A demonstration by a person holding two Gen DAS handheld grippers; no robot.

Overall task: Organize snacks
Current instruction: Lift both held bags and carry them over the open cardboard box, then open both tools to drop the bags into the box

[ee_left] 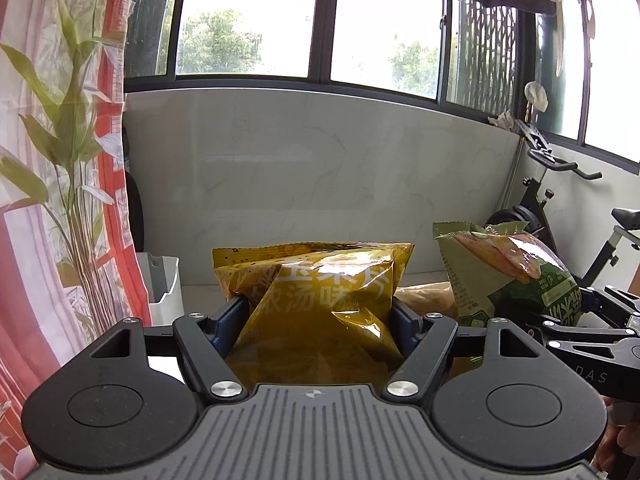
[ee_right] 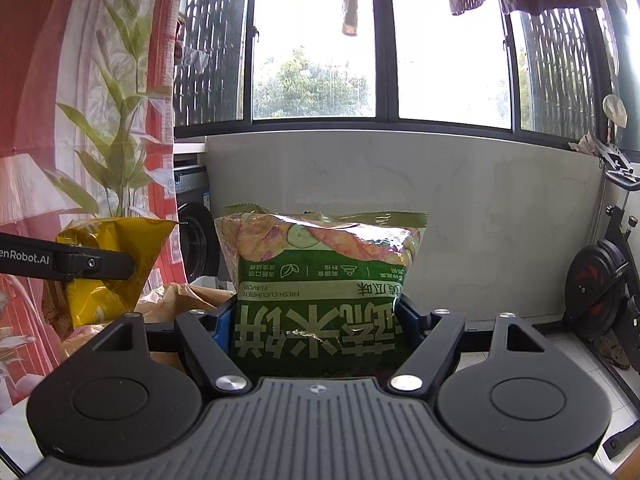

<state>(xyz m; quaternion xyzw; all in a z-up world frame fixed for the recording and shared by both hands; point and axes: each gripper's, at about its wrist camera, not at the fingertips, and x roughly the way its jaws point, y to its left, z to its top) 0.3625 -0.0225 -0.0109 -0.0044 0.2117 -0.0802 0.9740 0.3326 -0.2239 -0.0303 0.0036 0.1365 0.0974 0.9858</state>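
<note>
**Two snack bags held up, one in each gripper**

Snack bags fill both wrist views. The left gripper (ee_left: 318, 312) has its jaws closed on a yellow snack bag (ee_left: 316, 280), pinching it at mid-height so the puffed top stands above the blue pads. The right gripper (ee_right: 316, 320) has its jaws closed on a green rice cracker bag (ee_right: 324, 276), whose print reads upside down. Both bags appear lifted in the air, side by side and near each other, in front of a pale marble wall (ee_left: 320, 168) under a window (ee_right: 312, 52). Behind and below them sits a brown paper bag (ee_right: 180, 300); a floral curtain (ee_left: 48, 160) hangs to the left and an exercise bike (ee_right: 604, 280) stands to the right. No worktop can be made out.

The step in hand looks like carrying each bag to its place. Doing it well likely means a light, steady grip so the contents are not crushed, keeping the bags apart, and lowering each fully before the jaws release.
</note>
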